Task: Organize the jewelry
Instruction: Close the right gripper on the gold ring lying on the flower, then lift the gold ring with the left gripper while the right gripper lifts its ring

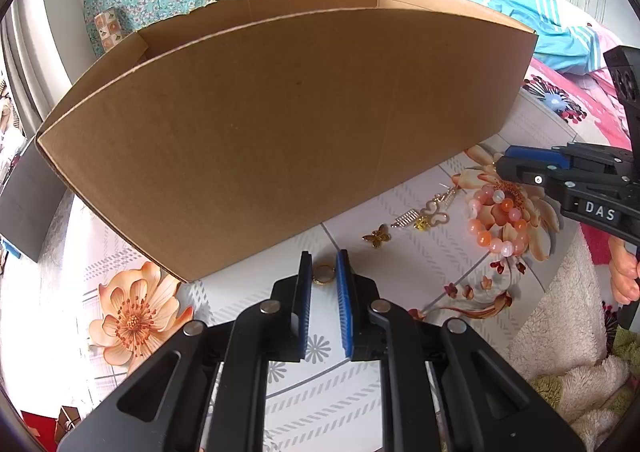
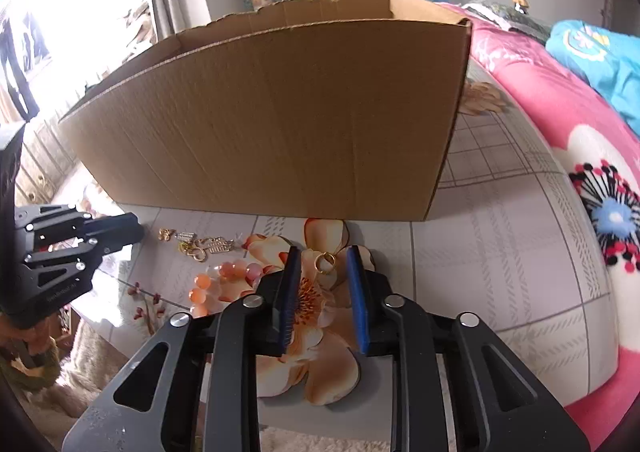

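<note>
A gold ring (image 1: 323, 274) lies on the floral tablecloth (image 1: 132, 316) between the blue pads of my left gripper (image 1: 324, 264), whose jaws stand slightly apart around it. Another gold ring (image 2: 325, 262) lies between the pads of my open right gripper (image 2: 323, 258), apart from both. An orange bead bracelet (image 1: 496, 219) (image 2: 224, 284), a gold butterfly (image 1: 377, 236) and gold earrings and clips (image 1: 430, 209) (image 2: 200, 246) lie between the two grippers. The right gripper also shows in the left wrist view (image 1: 516, 163), the left gripper in the right wrist view (image 2: 132, 230).
A large open cardboard box (image 1: 280, 131) (image 2: 280, 111) stands right behind the jewelry. A pink floral blanket (image 2: 560, 131) and blue clothing (image 2: 600, 51) lie to the right. A fluffy white rug (image 1: 560, 332) lies at the table's near edge.
</note>
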Tool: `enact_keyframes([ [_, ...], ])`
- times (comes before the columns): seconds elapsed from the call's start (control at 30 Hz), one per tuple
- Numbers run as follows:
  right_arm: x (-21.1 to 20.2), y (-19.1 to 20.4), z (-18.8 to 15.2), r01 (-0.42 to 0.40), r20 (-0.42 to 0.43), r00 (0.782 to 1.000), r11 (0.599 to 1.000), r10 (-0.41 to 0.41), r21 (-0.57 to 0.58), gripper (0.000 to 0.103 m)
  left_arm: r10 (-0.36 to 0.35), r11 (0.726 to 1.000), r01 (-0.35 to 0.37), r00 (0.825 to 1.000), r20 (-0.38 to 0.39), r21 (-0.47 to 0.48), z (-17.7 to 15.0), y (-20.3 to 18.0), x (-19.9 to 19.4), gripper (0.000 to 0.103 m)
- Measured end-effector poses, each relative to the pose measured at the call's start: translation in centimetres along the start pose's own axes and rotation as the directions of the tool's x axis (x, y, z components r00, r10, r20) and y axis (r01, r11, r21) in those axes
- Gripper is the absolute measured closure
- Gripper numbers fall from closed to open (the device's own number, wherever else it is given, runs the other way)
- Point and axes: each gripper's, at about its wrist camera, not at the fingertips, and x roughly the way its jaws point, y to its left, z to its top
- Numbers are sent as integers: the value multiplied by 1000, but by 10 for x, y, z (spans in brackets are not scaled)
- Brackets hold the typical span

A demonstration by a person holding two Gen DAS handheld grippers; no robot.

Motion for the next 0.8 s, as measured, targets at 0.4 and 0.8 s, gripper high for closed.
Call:
enact_keyframes([
  [0.4, 3, 12, -2, 24, 8, 1000, 993, -23, -115, 95, 4, 1000, -4, 1000, 2, 2, 0, -1, 0, 91],
  [0.8, -10, -13, -3, -48, 12, 999, 999, 48, 8, 103, 4, 1000, -4, 1000, 8, 4, 0, -2, 1, 91],
])
